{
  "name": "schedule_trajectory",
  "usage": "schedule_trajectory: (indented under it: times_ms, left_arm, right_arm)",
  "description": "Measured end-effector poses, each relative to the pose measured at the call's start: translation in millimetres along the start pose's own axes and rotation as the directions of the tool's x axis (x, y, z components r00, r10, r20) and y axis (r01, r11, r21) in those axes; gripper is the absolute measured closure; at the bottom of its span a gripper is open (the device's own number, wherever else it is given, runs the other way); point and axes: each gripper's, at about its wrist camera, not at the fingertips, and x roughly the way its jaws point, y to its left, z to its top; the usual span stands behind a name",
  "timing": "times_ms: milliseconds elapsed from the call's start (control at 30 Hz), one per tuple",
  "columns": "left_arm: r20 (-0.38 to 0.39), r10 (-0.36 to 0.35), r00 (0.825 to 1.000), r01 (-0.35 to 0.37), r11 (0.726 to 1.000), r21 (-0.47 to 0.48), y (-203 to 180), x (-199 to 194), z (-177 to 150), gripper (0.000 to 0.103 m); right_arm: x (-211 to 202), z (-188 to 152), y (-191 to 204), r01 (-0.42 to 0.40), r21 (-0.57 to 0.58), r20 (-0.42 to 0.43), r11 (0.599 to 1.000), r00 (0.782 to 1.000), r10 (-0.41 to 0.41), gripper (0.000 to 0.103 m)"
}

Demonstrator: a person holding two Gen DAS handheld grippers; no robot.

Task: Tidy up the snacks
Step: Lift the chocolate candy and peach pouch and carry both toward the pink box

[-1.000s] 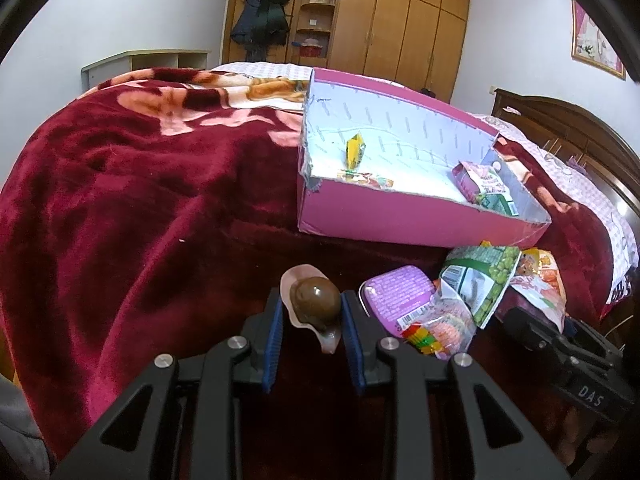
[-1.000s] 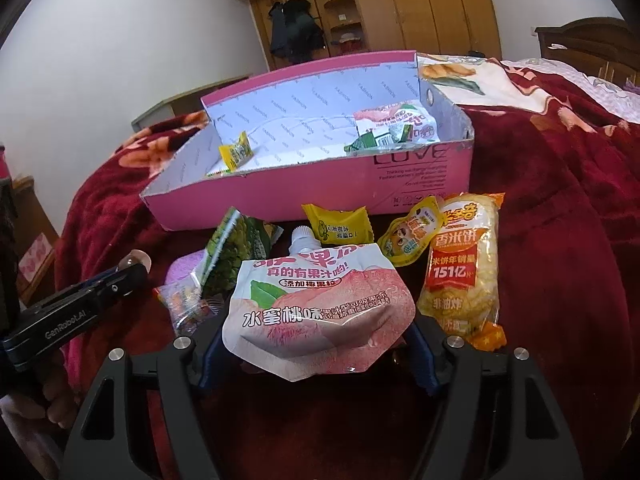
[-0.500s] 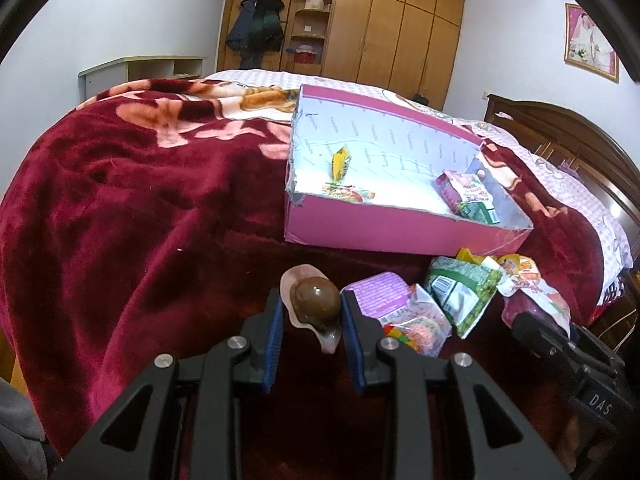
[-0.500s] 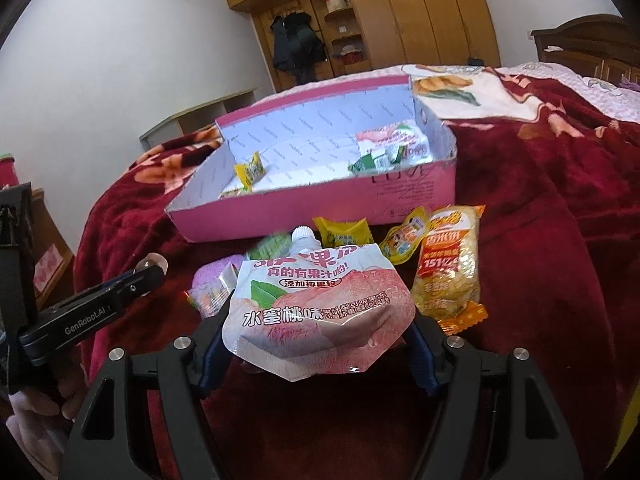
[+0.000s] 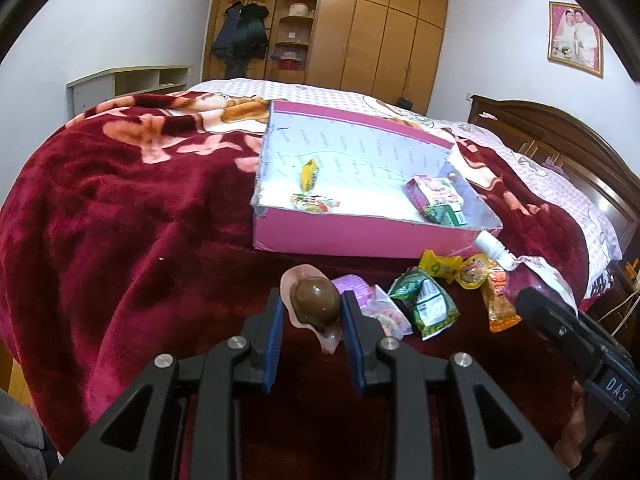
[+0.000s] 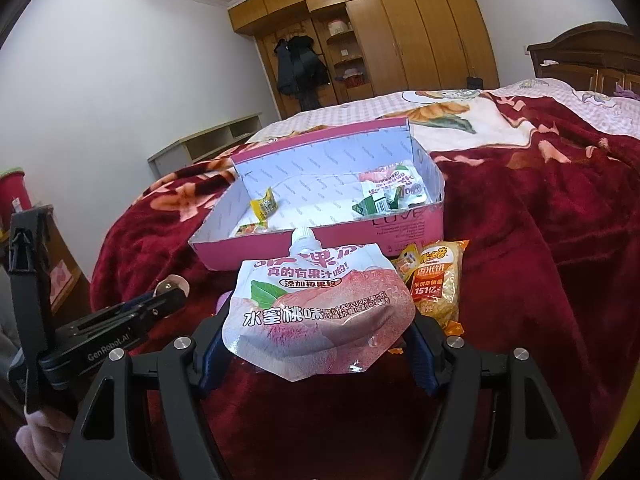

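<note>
My left gripper (image 5: 311, 312) is shut on a brown egg snack in a clear pink wrapper (image 5: 315, 303), held above the red blanket. My right gripper (image 6: 316, 344) is shut on a peach jelly pouch (image 6: 320, 308) with a white spout; the pouch also shows in the left wrist view (image 5: 536, 276). A pink box (image 5: 360, 236) (image 6: 400, 228) lies on the bed ahead of both grippers and holds a few packets (image 5: 438, 200). Loose snack packets lie in front of the box, among them a green one (image 5: 426, 308) and a yellow rice-cracker bag (image 6: 438, 280).
The red floral blanket (image 5: 120, 220) covers the bed. A wooden headboard (image 5: 560, 140) stands at the right, wardrobes (image 5: 360, 40) at the back, and a low shelf (image 5: 128, 84) by the left wall. Each gripper shows at the edge of the other's view.
Both grippers have risen and drawn back from the box with their snacks held. The box and loose packets now look smaller and farther away.
</note>
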Motion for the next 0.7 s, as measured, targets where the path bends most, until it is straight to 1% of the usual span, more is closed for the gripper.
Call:
schedule_trajectory:
  times_ms: [100,267,433,700]
  left_arm:
    - [-0.012,-0.012,1.0,0.012,1.0,0.005,-3.3,2.1,2.3,0.074]
    - [-0.007,-0.022,1.0,0.022,1.0,0.008,-7.1,1.3,5.5,0.074]
    - [-0.012,-0.028,1.0,0.028,1.0,-0.009,-5.7,3.4,7.7,0.074]
    - [0.015,-0.031,0.999,0.03,1.0,0.006,-9.6,2.3,25.6,0.074]
  right_arm:
    - [-3.2,1.0,-1.3,-0.009,0.006,0.004,1.0,1.0,0.009,0.03]
    - [-3.6,2.6,-1.1,-0.02,0.007,-0.001,1.0,1.0,0.02,0.03]
    - [-0.7,5.7,-0.4,-0.021,0.004,-0.004,1.0,1.0,0.021,0.03]
    - [-0.3,13.6,3.5,-0.03,-0.013,0.001,0.999,1.0,0.03,0.03]
